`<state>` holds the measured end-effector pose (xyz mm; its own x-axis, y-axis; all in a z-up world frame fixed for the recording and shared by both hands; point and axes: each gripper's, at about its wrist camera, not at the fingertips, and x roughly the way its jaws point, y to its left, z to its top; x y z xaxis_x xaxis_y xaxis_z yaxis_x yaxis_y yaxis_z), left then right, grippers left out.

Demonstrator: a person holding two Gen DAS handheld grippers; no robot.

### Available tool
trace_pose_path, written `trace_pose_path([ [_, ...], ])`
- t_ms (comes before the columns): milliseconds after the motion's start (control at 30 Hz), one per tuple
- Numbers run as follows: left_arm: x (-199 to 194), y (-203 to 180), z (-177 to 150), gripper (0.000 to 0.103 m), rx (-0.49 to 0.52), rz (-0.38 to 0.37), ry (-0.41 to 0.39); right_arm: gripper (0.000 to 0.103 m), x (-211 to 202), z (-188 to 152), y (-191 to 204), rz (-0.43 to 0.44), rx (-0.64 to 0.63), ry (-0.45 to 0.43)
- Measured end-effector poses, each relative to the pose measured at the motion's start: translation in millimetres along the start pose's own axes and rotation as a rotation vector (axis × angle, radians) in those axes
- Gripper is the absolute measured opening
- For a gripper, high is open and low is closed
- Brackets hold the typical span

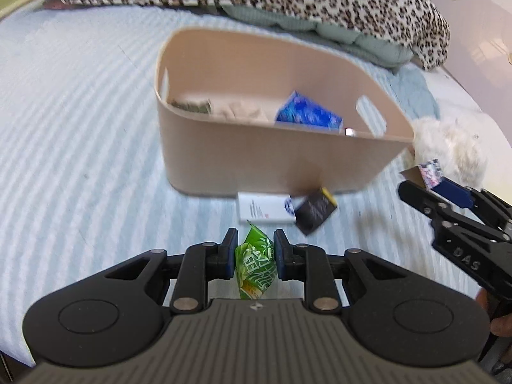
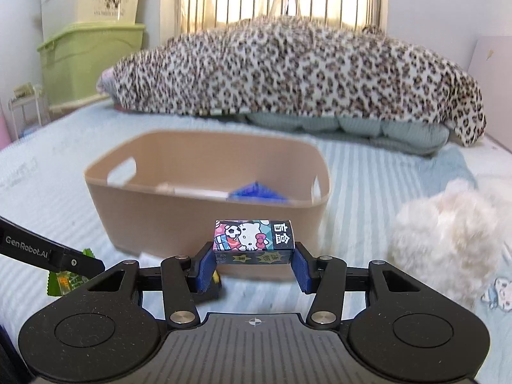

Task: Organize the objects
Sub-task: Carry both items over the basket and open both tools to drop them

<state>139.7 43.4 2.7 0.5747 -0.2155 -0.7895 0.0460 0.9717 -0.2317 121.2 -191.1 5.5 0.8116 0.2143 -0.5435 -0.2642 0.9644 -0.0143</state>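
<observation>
Striped pale-blue bedding [image 1: 80, 128] fills both views, with a leopard-print blanket [image 2: 304, 70] heaped across the top of each frame and a beige bin [image 1: 278, 156] standing on the bed at centre. The left gripper [image 1: 255, 254] has its jaws closed on a green snack packet [image 1: 256, 265], low in the left wrist view and short of the bin's near wall. The right gripper [image 2: 254, 260] clamps a small cartoon-printed box [image 2: 253, 236] by its ends, at centre in the right wrist view, also in front of the bin. Both items appear to be in transit, so the step in hand is likely carrying them to the bin, where a blue packet [image 1: 307, 113] already lies. Next, each gripper probably needs to rise above the near rim, move over the opening and release. A white card [image 1: 262, 209] and a dark packet [image 1: 315, 211] lie just before the bin's base, and a white fluffy toy [image 2: 448, 233] crowds the bin's right corner; the bedding at left offers the freest approach.
</observation>
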Motion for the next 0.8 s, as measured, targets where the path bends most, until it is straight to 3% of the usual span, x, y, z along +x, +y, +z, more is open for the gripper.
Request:
trace_pose_path([
  [167, -20.6, -3.1, 22.9, 0.025, -0.005, 0.005, -0.088, 0.047, -6.6, 25.3, -4.2, 0.005, 0.002, -0.064],
  [300, -37.4, -10.5, 52.0, 0.025, 0.018, 0.066, -0.193, 0.047, 0.4, 47.5, -4.9, -0.002, 0.005, -0.104],
  [467, -29.2, -22.5, 90.6, 0.025, 0.038, 0.112, -0.270, 0.047, 20.2, 71.4, -3.3, -0.021, -0.005, -0.131],
  [667, 24.2, -29.8, 115.9, 0.025, 0.034, 0.146, -0.232, 0.047, 50.2, 85.1, 4.0, -0.068, -0.062, -0.116],
  [800, 56.8, -33.5, 110.9, 0.025, 0.055, 0.184, -0.190, 0.047, 76.9, 84.2, 10.1, -0.084, -0.110, -0.054],
])
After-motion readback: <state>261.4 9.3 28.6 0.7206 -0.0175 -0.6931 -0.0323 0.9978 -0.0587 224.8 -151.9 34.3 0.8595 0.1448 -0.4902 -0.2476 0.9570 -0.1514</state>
